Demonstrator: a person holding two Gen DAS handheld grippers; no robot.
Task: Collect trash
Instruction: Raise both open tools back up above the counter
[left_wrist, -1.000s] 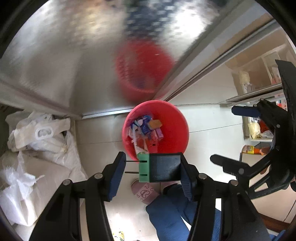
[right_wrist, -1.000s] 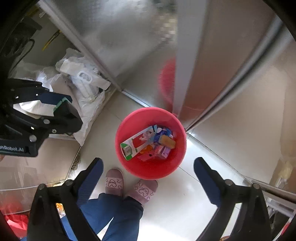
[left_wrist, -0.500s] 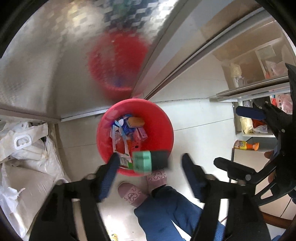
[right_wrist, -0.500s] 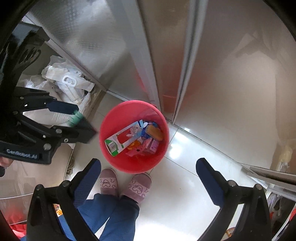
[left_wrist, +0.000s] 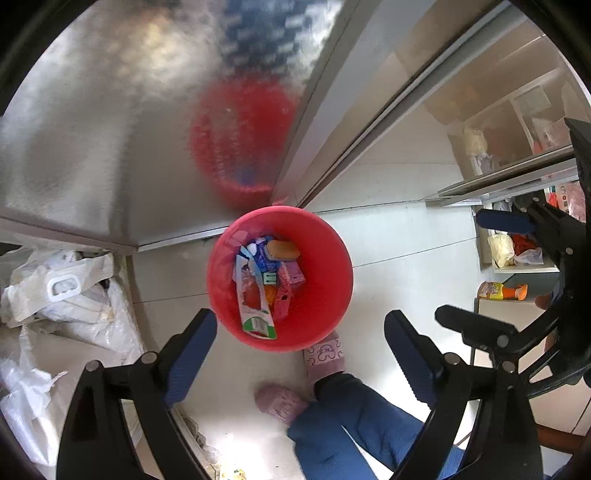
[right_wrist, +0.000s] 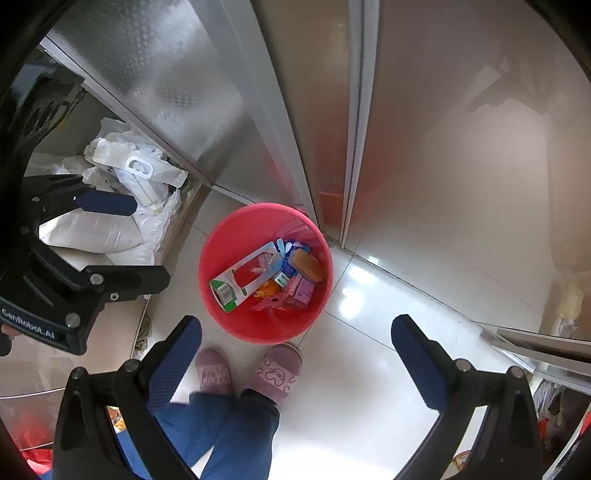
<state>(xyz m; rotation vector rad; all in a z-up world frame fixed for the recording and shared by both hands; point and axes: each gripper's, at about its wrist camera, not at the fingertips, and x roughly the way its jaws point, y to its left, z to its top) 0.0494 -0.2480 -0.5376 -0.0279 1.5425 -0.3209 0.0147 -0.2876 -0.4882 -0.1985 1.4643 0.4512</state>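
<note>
Pale glossy floor tiles (right_wrist: 369, 354) run up to brushed-metal panels (left_wrist: 110, 140), and both sets of tongs hang over them, pointing down. Left tongs (left_wrist: 299, 350) have just been opening and now stand wide apart with nothing between the blue pads; right tongs (right_wrist: 295, 354) are spread just as wide and empty too. Directly beyond both pairs sits the red bin (left_wrist: 332, 258), standing on the floor against the corner where the metal panels meet, its blurred red reflection showing in the steel above it. Inside the bin lies the collected trash: a long red, white and green carton (left_wrist: 253, 299), an orange packet (left_wrist: 283, 249), pink wrappers (right_wrist: 303, 290), blue scraps, and a small green and dark block (left_wrist: 269, 277) resting on top of the pile. Just beside the bin's near rim stand the person's pink slippers (right_wrist: 275, 371) and blue trouser legs (right_wrist: 221, 435). Off to one side, white plastic sacks (right_wrist: 122, 221) are heaped on the floor; on the other side, open shelves (left_wrist: 517, 258) hold bags and an orange bottle (left_wrist: 498, 291).
</note>
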